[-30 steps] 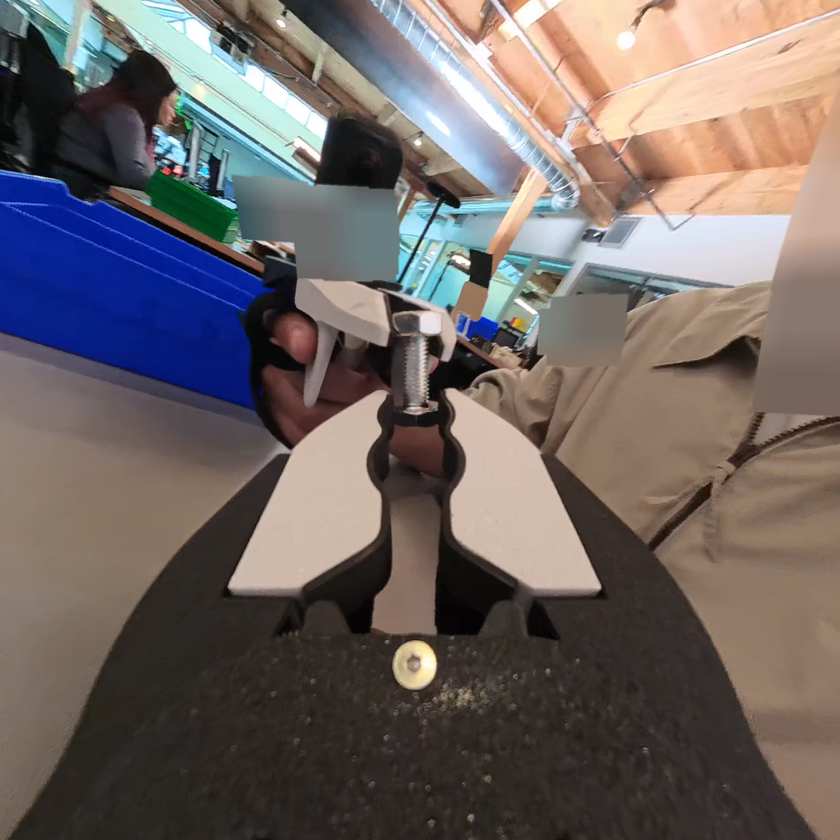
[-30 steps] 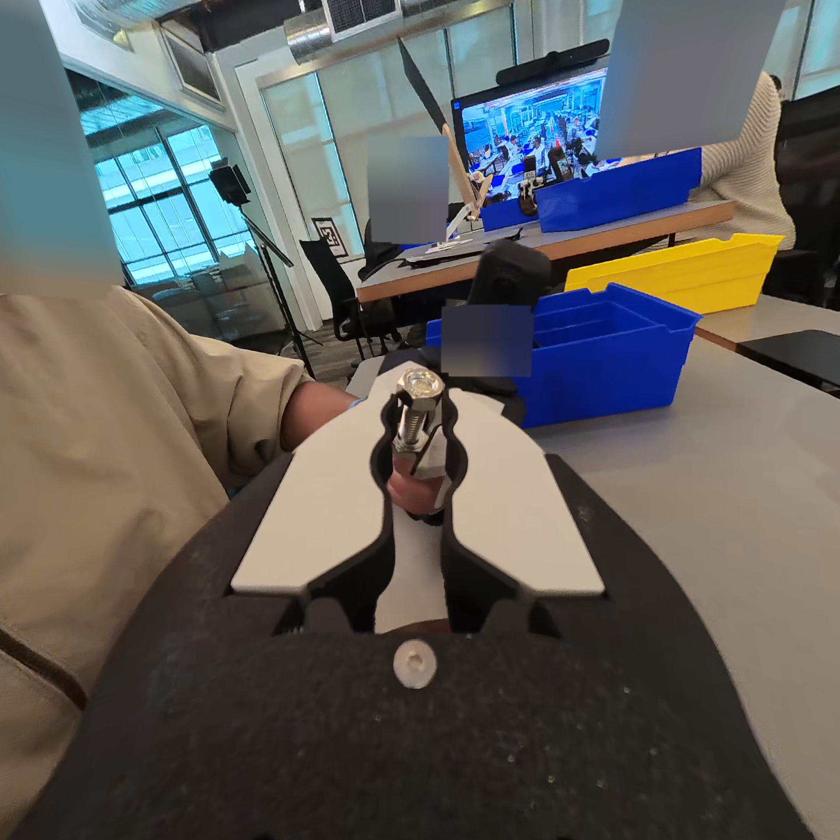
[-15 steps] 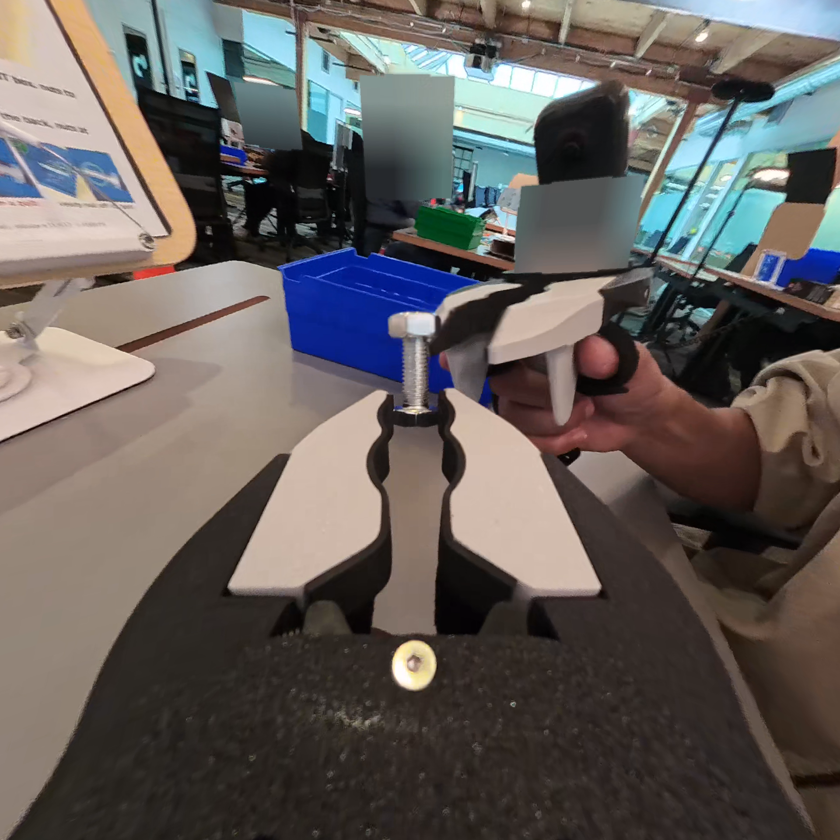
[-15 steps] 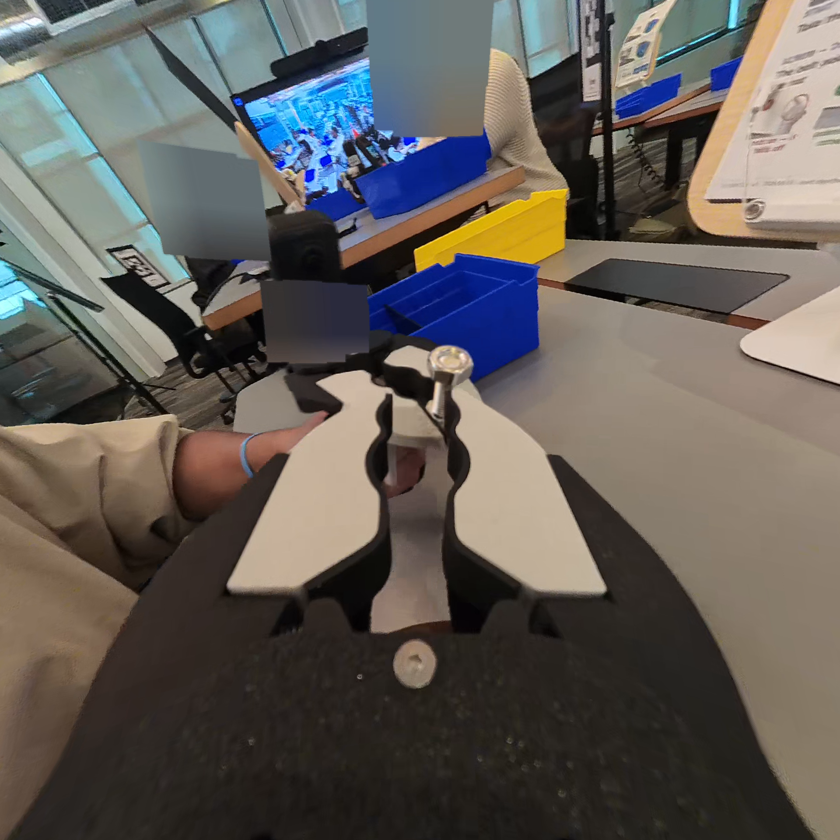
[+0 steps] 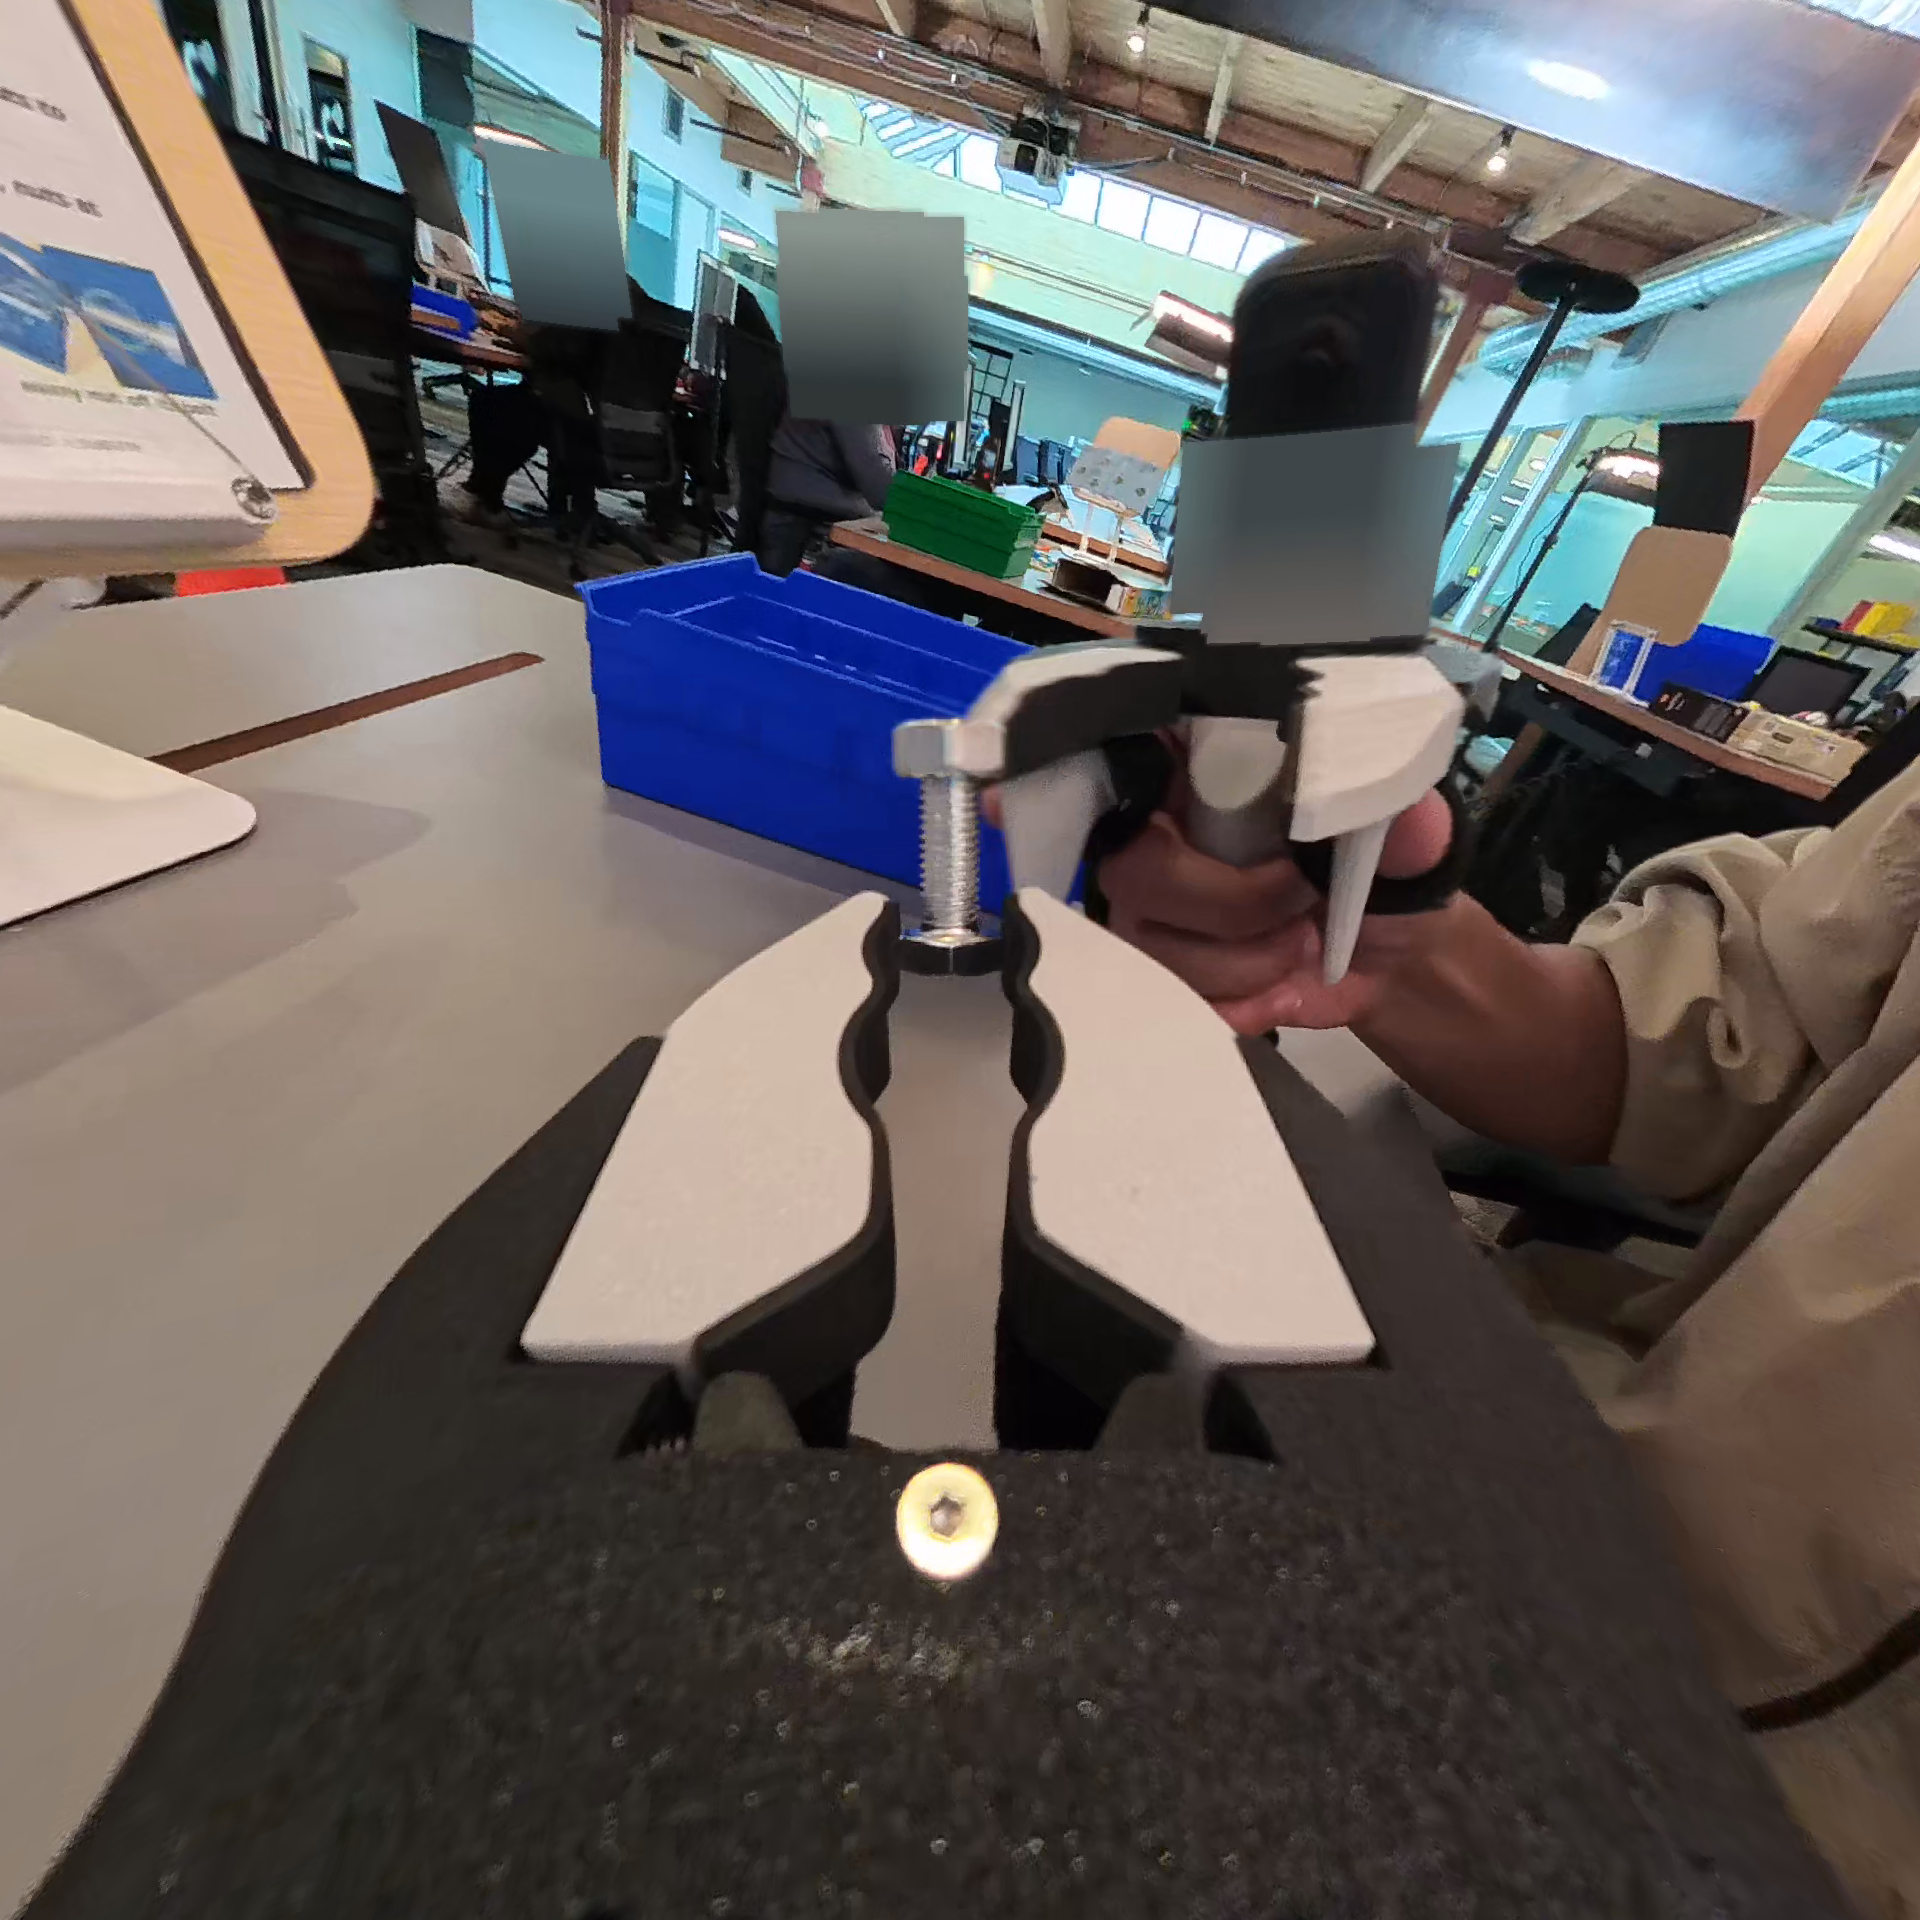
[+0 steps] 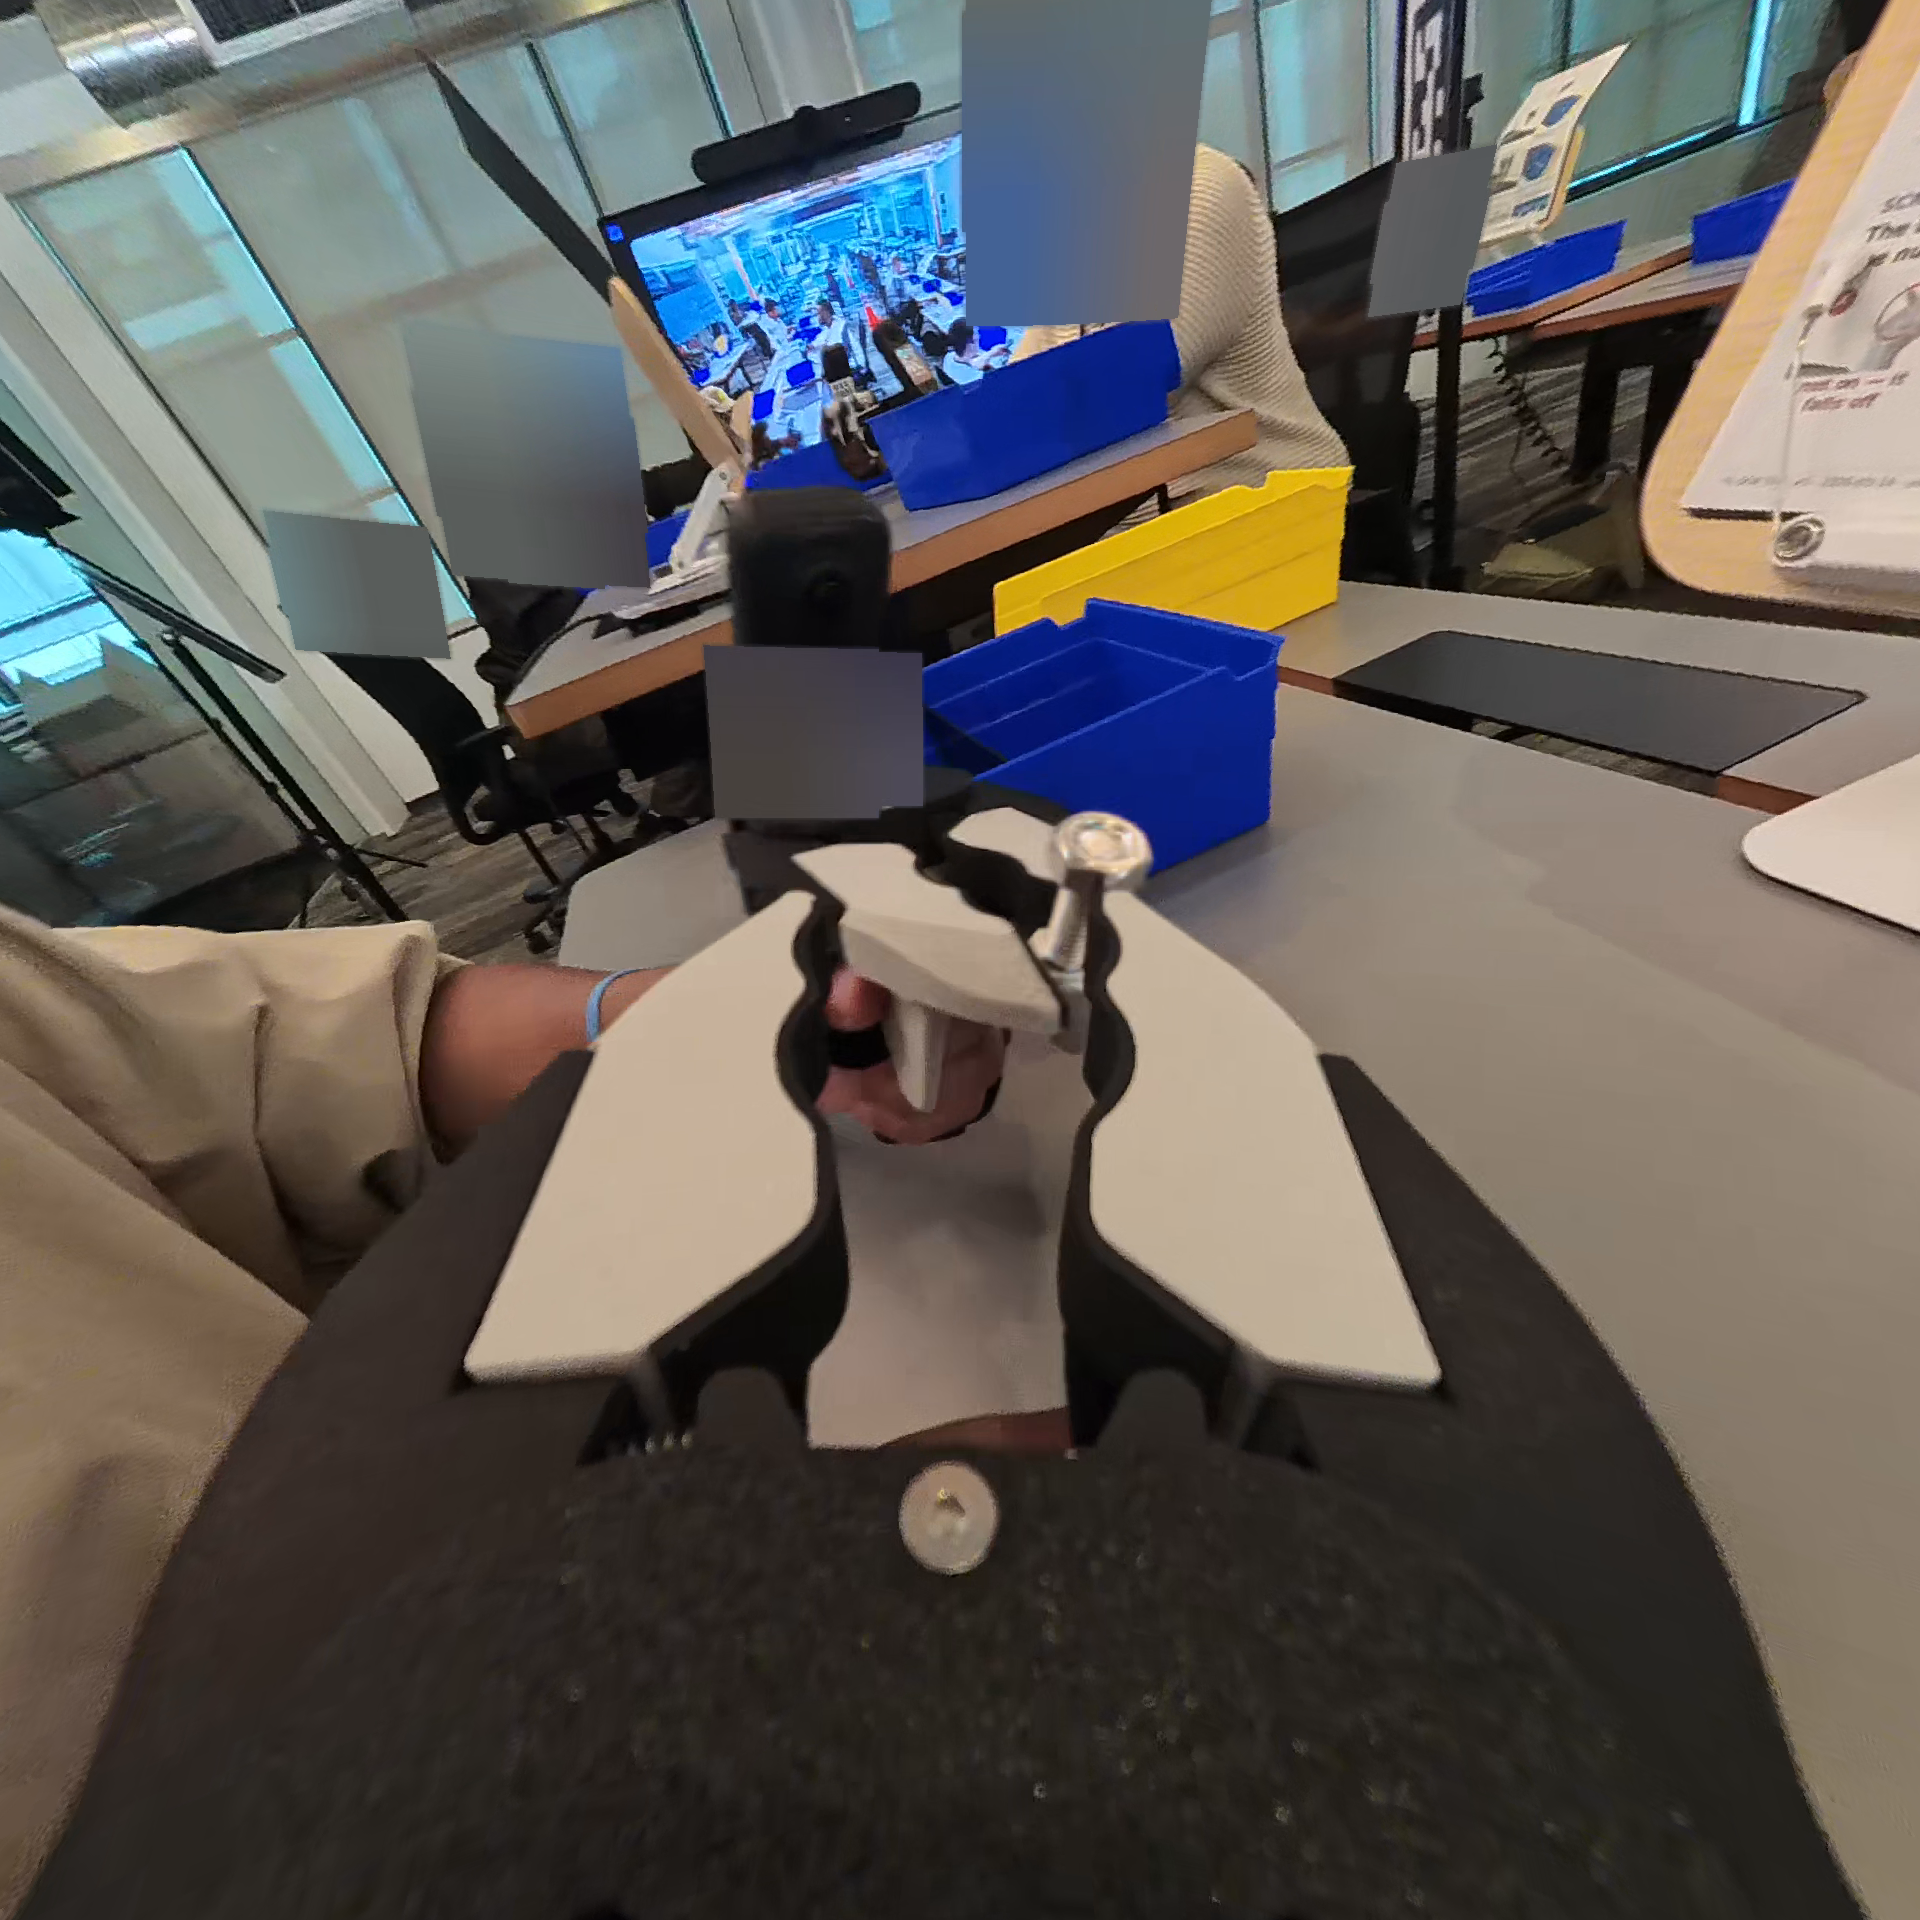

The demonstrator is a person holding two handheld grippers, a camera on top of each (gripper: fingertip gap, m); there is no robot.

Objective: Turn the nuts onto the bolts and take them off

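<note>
My left gripper (image 5: 945, 935) is shut on a dark nut (image 5: 943, 954) at its fingertips. A silver bolt (image 5: 948, 842) stands upright in the nut, hex head on top. My right gripper (image 5: 987, 732), held in a hand, comes in from the right with its tips against the bolt head. In the right wrist view my right gripper (image 6: 956, 925) has its jaws spread. The bolt (image 6: 1081, 904) stands just by the right fingertip, not clamped. The left gripper (image 6: 1065, 1013) shows between the jaws, holding the bolt's lower end.
A blue bin (image 5: 779, 707) stands on the grey table (image 5: 260, 1039) just beyond the bolt; it also shows in the right wrist view (image 6: 1122, 727). A yellow bin (image 6: 1195, 561) and a black mat (image 6: 1590, 696) lie farther back. A white stand base (image 5: 94, 821) carries an instruction board. My two grippers' fingertips are within a few centimetres of each other.
The right gripper's jaws have spread and let go of the bolt. Both grippers have swung round towards the table. The left gripper has kept its grip on the nut.
</note>
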